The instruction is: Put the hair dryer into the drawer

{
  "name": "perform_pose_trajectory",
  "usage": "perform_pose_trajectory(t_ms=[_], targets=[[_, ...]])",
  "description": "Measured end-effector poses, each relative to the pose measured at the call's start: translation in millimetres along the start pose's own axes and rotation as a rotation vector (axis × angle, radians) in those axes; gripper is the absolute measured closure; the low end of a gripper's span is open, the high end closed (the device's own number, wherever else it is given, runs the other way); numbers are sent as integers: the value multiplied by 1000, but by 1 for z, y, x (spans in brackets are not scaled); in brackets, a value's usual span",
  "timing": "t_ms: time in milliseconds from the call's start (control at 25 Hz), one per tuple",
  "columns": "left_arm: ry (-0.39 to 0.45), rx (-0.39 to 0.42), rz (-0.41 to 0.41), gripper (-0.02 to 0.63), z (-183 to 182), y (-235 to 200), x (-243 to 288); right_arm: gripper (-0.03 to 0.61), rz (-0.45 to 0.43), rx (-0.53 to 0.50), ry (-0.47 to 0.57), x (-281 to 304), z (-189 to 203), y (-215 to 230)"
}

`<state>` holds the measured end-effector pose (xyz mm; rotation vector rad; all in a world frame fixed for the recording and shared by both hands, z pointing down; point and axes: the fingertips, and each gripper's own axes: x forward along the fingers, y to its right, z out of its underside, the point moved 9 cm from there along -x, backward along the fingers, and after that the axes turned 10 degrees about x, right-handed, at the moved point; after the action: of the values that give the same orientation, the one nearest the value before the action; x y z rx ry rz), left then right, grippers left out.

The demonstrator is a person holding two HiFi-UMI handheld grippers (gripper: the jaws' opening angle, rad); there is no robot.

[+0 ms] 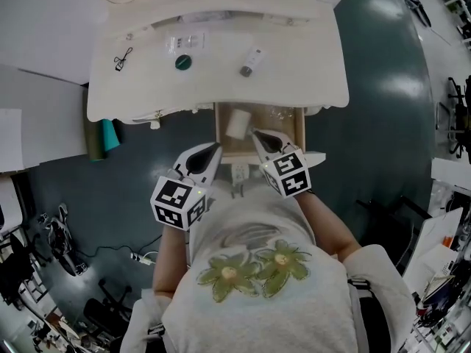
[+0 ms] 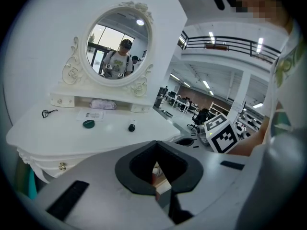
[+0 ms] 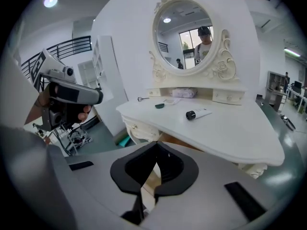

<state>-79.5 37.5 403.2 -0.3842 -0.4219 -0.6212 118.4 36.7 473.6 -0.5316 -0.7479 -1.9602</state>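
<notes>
Hair dryer (image 1: 237,122): we see a white body lying inside the open drawer, in its left half, close to the surface's front edge.
Drawer (image 1: 299,132): pulled out from under the middle of the surface, at 12 o'clock from us, with its wooden inside showing.
Left tongs (image 1: 215,148): closed, tips together and nothing gripped. The tip sits by the drawer's left wall near its front, at 7 o'clock of the hair dryer. We cannot tell whether it touches the wall.
Right tongs (image 1: 257,134): closed and holding nothing. Their own view shows only drawer wood past the pads. The tip hangs over the drawer at 4 o'clock of the hair dryer, near it but apart.
Both tongs: they point toward 12 o'clock and lean in toward each other, with the marker cubes nearest our chest.
Surface (image 1: 309,57): a white dressing table with a scalloped front edge.
Mirror (image 2: 120,44): an oval in an ornate white frame, upright at the back of the surface, with a person reflected in it.
Tube (image 1: 251,62): white with a dark cap, lying above the drawer at 12 o'clock of it.
Green disc (image 1: 182,62): at 9 o'clock of the tube, well apart from it.
Leaflet (image 1: 184,41): flat, just at 12 o'clock of the green disc.
Eyelash curler (image 1: 122,58): at 9 o'clock of the disc, near the left edge of the surface.
Floor (image 1: 375,123): dark and glossy.
</notes>
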Motion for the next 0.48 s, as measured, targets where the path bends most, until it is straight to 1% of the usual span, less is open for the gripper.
perform_pose_trajectory(t_ms=[200,480], targets=[[18,18,23,606,-1,11,-1,557,-5,9,53,-21,0,-9],[27,30,47,606,6,26,-5,557,11,1,86,-38,7,-19]])
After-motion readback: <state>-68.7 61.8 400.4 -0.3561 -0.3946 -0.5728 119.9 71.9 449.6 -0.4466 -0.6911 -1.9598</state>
